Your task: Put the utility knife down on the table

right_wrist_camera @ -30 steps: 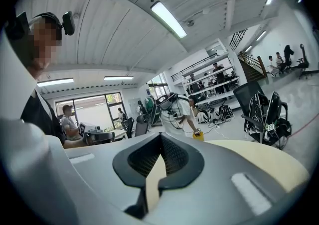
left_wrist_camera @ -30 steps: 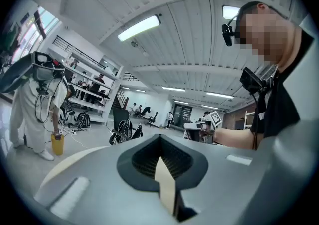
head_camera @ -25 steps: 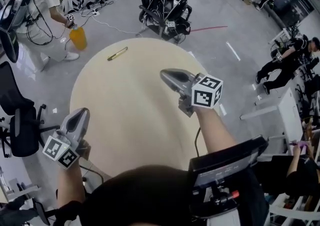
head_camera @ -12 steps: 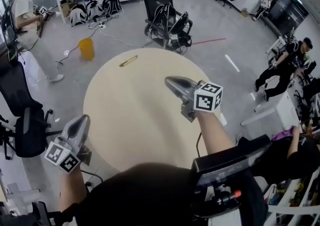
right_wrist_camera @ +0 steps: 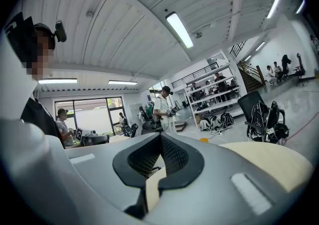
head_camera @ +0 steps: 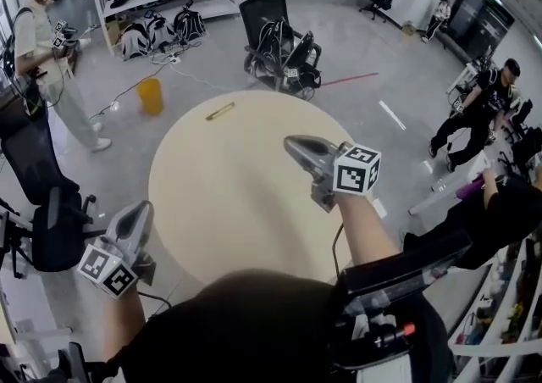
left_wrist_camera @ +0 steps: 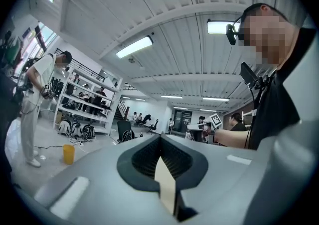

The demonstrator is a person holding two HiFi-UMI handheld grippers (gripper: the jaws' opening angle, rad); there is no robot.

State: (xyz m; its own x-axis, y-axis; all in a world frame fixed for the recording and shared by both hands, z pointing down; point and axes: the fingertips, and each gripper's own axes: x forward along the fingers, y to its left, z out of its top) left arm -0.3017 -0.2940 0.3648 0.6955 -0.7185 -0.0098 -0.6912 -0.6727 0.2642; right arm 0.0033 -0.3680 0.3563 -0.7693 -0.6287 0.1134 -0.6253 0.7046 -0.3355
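The utility knife, slim and yellow, lies flat near the far edge of the round beige table. Neither gripper is near it. My left gripper hangs off the table's near left edge, held level, jaws shut with nothing between them. In the left gripper view the left gripper points across the room. My right gripper is held above the table's right half, also shut and empty. In the right gripper view the right gripper has the tabletop at its right.
A yellow bucket stands on the floor beyond the table. A black chair loaded with bags is behind it. Another black chair sits at the left. A person stands far left; other people are at the right.
Both grippers have risen and the table looks smaller and farther. The knife has not moved on the table. The person at the left has stepped away from the bucket.
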